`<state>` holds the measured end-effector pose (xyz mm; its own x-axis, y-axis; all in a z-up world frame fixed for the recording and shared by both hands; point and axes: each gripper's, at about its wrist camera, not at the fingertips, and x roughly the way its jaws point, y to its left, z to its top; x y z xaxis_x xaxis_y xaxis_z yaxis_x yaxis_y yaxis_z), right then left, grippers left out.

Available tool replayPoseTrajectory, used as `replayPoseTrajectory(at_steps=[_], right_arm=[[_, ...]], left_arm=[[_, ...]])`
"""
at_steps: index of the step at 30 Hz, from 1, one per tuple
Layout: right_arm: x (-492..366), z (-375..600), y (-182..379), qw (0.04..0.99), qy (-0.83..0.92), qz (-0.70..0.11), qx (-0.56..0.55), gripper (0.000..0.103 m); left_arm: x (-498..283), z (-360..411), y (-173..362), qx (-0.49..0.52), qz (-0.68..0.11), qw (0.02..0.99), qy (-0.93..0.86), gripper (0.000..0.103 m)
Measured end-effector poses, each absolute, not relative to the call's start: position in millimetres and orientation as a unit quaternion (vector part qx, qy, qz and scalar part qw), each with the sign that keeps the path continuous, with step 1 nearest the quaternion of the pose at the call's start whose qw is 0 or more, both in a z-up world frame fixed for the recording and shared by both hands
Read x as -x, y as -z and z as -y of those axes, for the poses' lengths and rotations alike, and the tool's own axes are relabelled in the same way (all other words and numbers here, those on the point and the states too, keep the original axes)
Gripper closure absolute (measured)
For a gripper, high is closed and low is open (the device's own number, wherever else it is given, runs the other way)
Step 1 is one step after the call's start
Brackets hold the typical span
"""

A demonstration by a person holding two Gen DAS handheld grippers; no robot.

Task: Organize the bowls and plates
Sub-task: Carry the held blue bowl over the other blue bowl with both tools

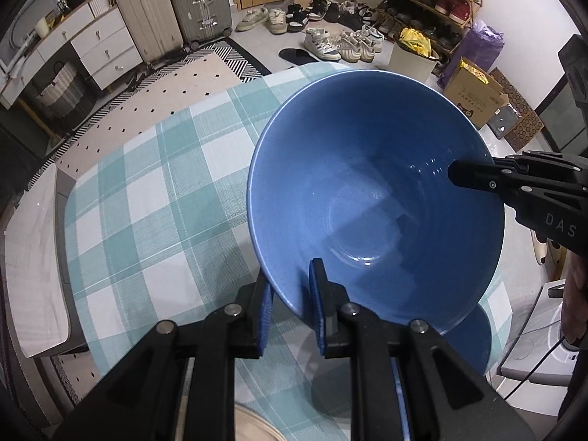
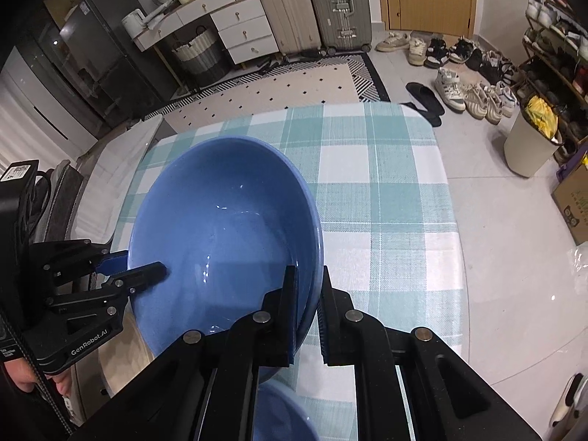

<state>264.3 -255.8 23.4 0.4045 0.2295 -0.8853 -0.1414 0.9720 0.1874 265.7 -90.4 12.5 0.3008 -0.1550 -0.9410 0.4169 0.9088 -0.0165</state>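
A large blue bowl (image 1: 367,183) (image 2: 220,220) hangs tilted above the checked table, held by both grippers at opposite sides of its rim. My left gripper (image 1: 290,308) (image 2: 136,266) is shut on the rim, one pad inside the bowl and one outside. My right gripper (image 2: 308,308) (image 1: 459,176) is shut on the opposite rim in the same way; in the left wrist view its outer finger is hidden behind the bowl's wall. Under the bowl lies a second blue dish (image 1: 477,341) (image 2: 283,415), and the edge of a cream plate (image 1: 253,428) shows beside it.
The table carries a teal and white checked cloth (image 1: 147,220) (image 2: 386,202). A pale bench (image 1: 33,275) stands along its left side. Beyond are a patterned rug (image 2: 294,84), suitcases, drawers, many shoes, and a cream bin (image 2: 529,147) on the floor.
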Motion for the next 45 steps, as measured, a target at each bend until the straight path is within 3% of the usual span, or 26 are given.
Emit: replayPoseTrajectory(at_steps=[24,45], right_arm=[[-137,247,-53,0.851,-0.091,-0.517,-0.033,0.093],[-92,254,6,0.844,-0.073,-0.526,-0.070,0.093]], left_arm=[[-158,91,-33,-0.126,-0.551,0.799,0.204,0.084],[-106,96,19,-0.143,-0.534,0.809,0.200,0.082]])
